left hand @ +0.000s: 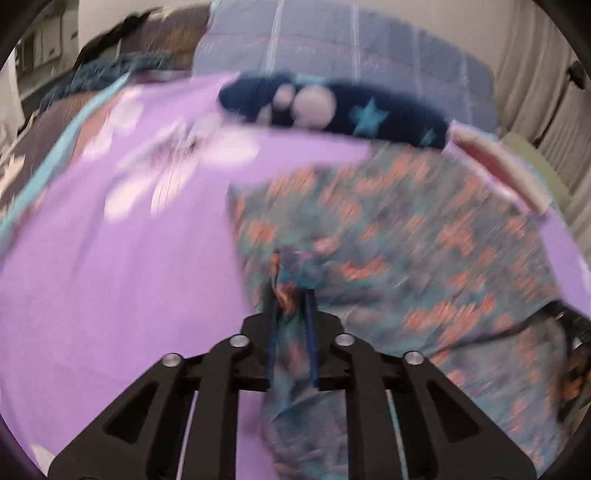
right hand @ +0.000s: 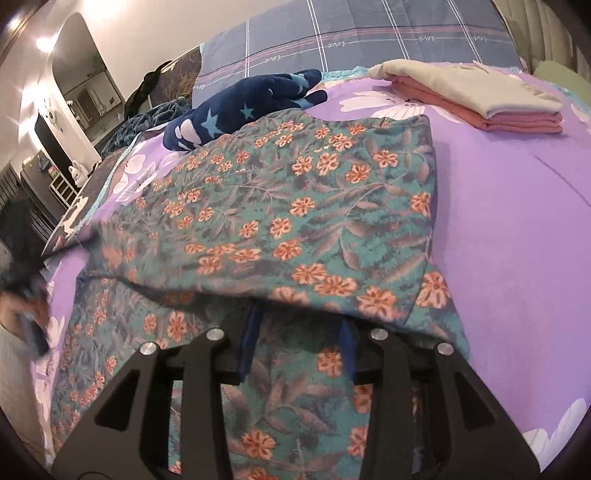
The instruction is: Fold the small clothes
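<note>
only the right view shows folded clothes (right hand: 480, 99); left gripper (left hand: 291, 295) pinches floral cloth (left hand: 406, 240), right gripper (right hand: 299, 325) parted, loose.

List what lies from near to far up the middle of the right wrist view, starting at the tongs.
Right tongs → floral cloth → navy star-print garment → blue checked bedding. The folded pink and cream stack sits off to the right, so it is left out of the order.
</note>
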### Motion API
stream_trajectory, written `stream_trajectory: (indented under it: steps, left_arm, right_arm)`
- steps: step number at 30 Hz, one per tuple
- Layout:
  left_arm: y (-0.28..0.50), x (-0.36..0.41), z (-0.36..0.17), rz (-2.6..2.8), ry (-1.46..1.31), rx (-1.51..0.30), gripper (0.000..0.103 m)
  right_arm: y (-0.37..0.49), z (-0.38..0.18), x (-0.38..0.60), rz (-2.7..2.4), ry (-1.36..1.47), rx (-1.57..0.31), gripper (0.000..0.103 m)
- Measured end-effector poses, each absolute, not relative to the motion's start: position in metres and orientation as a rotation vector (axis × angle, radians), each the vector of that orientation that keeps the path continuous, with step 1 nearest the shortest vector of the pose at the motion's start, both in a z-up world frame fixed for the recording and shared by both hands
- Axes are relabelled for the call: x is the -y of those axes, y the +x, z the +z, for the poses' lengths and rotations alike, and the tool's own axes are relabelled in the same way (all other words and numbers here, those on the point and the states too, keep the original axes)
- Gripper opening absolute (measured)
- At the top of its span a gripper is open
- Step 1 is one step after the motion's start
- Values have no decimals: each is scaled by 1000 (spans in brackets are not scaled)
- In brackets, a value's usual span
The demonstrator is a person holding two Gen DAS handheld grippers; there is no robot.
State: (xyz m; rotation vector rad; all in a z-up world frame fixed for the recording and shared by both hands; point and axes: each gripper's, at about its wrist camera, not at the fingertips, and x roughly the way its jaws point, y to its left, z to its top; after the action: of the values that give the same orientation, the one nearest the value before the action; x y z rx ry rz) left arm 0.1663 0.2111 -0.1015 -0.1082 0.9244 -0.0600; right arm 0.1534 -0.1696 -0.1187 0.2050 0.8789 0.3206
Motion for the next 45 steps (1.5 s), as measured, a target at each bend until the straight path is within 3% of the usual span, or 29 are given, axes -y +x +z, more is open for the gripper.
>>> stream_trajectory:
  steps: [3,11,14,15,17,20,24,27,29,38,40,45]
  left_arm:
    - [158,-220,-96,-53,-147,-891,38]
    - [185,-208,-74,-137,-179,-871,50]
    - [213,-208,-86,-106,-208,-955,45]
    - [218,-208,-89,-114,-218,-967,16]
    - [219,-203,-79,-180,-241,-929,15]
    - [188,-181,-38,-326,-184,-715,14]
    - [155,-167,-22,-302,27,-563,16]
    - [178,-169,-61,-61,252,-689,25]
    - [190,-176,-92,17,310,-798,25]
    - [172,-189,-77,-33,142,-773,51]
    - [170,-188,-83,-18,127,-786,51]
    - [155,-206,-105,-104,-62,-823,51]
  right_arm:
    - [152,-119,168,324,197,-876,40]
    - [151,-121,167,340,202,-867,45]
    - [151,-122,169,347,218,-864,46]
    - [150,-122,169,350,223,-863,46]
    - [151,-122,171,357,238,-860,46]
    - [151,-123,174,364,252,-860,46]
    - [152,-123,173,368,254,-859,47]
    - [152,-123,172,376,252,-858,49]
    - [152,-123,172,375,249,-856,50]
    - [151,-120,168,363,227,-858,50]
    - [141,-113,157,355,144,-873,50]
    - [117,-64,115,658,42,-873,36]
